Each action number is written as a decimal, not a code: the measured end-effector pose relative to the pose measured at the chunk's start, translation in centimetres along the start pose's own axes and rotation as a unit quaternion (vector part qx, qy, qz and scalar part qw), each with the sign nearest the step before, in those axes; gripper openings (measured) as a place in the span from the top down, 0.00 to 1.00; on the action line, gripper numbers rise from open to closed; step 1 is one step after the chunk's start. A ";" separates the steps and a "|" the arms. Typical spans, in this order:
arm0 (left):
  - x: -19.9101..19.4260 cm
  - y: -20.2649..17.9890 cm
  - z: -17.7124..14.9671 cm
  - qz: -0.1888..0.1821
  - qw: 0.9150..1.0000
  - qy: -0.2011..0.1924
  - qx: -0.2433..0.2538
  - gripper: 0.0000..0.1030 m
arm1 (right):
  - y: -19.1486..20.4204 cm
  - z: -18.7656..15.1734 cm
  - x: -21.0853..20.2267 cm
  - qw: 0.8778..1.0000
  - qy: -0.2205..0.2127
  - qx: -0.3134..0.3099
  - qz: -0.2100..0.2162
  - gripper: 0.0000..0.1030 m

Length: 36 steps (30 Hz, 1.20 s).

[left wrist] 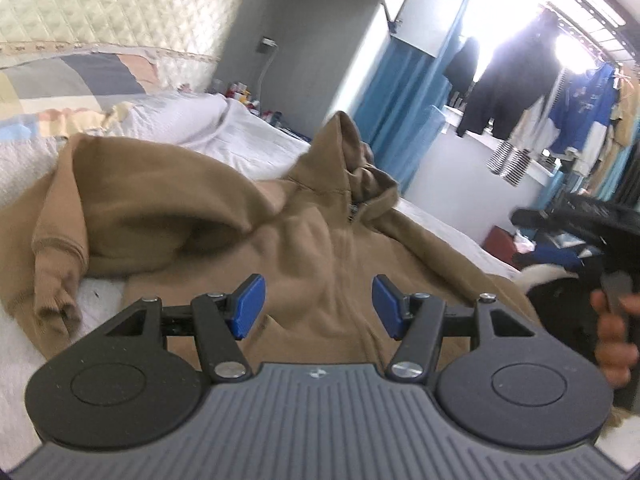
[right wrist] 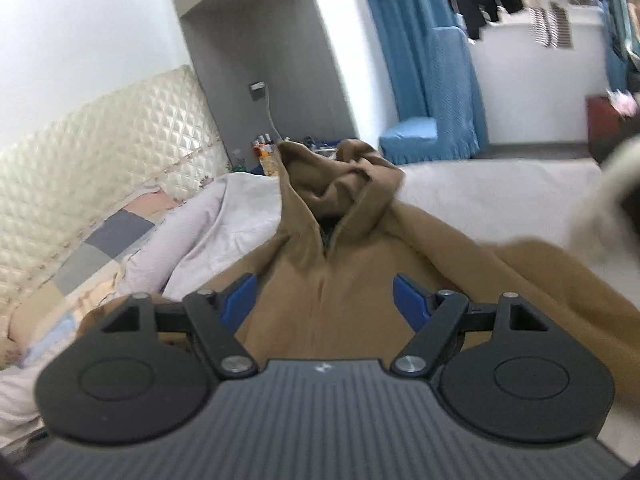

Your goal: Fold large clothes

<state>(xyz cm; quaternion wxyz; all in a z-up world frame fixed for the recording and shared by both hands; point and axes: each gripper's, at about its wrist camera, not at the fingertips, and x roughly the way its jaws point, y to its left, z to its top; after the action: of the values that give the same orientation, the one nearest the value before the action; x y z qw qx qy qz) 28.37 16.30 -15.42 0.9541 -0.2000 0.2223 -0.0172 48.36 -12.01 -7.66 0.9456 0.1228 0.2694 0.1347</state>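
A brown zip hoodie (left wrist: 312, 240) lies front-up on a white bed (left wrist: 248, 148), its hood (left wrist: 344, 148) bunched up at the far end. One sleeve (left wrist: 60, 248) is folded over at the left, cuff toward me. My left gripper (left wrist: 318, 304) hovers over the chest with its blue pads (left wrist: 250, 306) apart and nothing between them. In the right wrist view the hoodie (right wrist: 340, 280) and its hood (right wrist: 344, 176) fill the centre. My right gripper (right wrist: 324, 300) stands open above the zip line, holding nothing. The other sleeve (right wrist: 560, 280) spreads to the right.
A patchwork quilt (right wrist: 100, 248) and padded headboard (right wrist: 100, 140) lie to the left. Small bottles (right wrist: 264, 148) crowd the bedside. Blue curtains (right wrist: 432, 60) and hanging clothes (left wrist: 512, 92) are at the back right. A hand (left wrist: 612, 344) shows at the right edge.
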 end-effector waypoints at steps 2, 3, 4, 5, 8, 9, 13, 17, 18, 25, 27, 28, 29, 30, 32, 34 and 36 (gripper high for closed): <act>-0.4 -1.1 -0.7 -0.006 1.000 0.011 0.013 0.37 | -1.2 -0.8 -2.1 1.000 0.002 0.008 -0.008 0.26; -0.5 -1.5 -1.0 -0.010 1.000 0.017 0.017 0.37 | -2.0 -1.2 -3.2 1.000 0.004 0.010 -0.014 0.26; -0.6 -2.0 -1.4 -0.016 0.999 0.023 0.020 0.38 | -2.7 -1.8 -4.3 1.000 0.006 0.013 -0.019 0.26; -0.7 -2.5 -1.7 -0.024 0.999 0.029 0.024 0.38 | -3.4 -2.2 -5.1 1.000 0.013 0.017 -0.020 0.26; -1.1 -4.0 -2.5 -0.052 0.997 0.038 0.033 0.38 | -5.1 -4.3 -7.3 0.998 0.039 0.044 -0.028 0.26; -1.2 -4.6 -2.8 -0.060 0.997 0.043 0.036 0.38 | -6.0 -5.0 -7.8 0.997 0.042 0.063 -0.027 0.26; -1.2 -7.4 -4.5 -0.109 0.990 0.070 0.056 0.38 | -8.9 -6.5 -9.7 0.987 0.034 0.152 -0.025 0.26; 0.1 -10.8 -5.7 -0.176 0.973 0.112 0.094 0.44 | -10.9 -6.4 -10.7 0.982 0.007 0.186 -0.032 0.26; 0.5 -11.6 -6.0 -0.186 0.970 0.119 0.099 0.47 | -11.2 -6.3 -10.8 0.982 0.000 0.186 -0.040 0.25; 3.4 -19.0 -9.3 -0.282 0.932 0.187 0.132 0.74 | -15.3 -7.1 -11.1 0.971 -0.022 0.230 -0.060 0.25; 4.4 -20.9 -10.9 -0.302 0.918 0.210 0.147 0.75 | -16.4 -7.2 -11.3 0.965 -0.029 0.254 -0.057 0.24; 4.9 -21.6 -11.7 -0.304 0.913 0.220 0.158 0.76 | -16.8 -7.3 -11.3 0.963 -0.033 0.261 -0.058 0.24; 5.5 -22.4 -12.5 -0.302 0.910 0.229 0.170 0.76 | -17.1 -7.4 -11.2 0.962 -0.032 0.264 -0.060 0.23; 6.1 -23.0 -13.3 -0.297 0.907 0.235 0.183 0.76 | -17.3 -7.5 -10.9 0.961 -0.029 0.267 -0.060 0.23; 7.1 -23.9 -14.7 -0.280 0.908 0.237 0.202 0.76 | -17.7 -7.7 -10.4 0.959 -0.020 0.277 -0.052 0.23; 7.8 -24.3 -15.4 -0.256 0.916 0.219 0.220 0.77 | -18.0 -7.9 -10.0 0.958 -0.013 0.284 -0.042 0.23; 8.3 -24.2 -15.6 -0.219 0.929 0.188 0.231 0.77 | -18.0 -7.9 -9.8 0.959 -0.011 0.281 -0.042 0.23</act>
<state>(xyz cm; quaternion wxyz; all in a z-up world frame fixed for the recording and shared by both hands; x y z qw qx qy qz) 30.46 -12.84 -22.26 0.8873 -0.0105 0.3380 -0.3137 39.50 -30.72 -15.01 0.8805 0.3740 0.2909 0.0125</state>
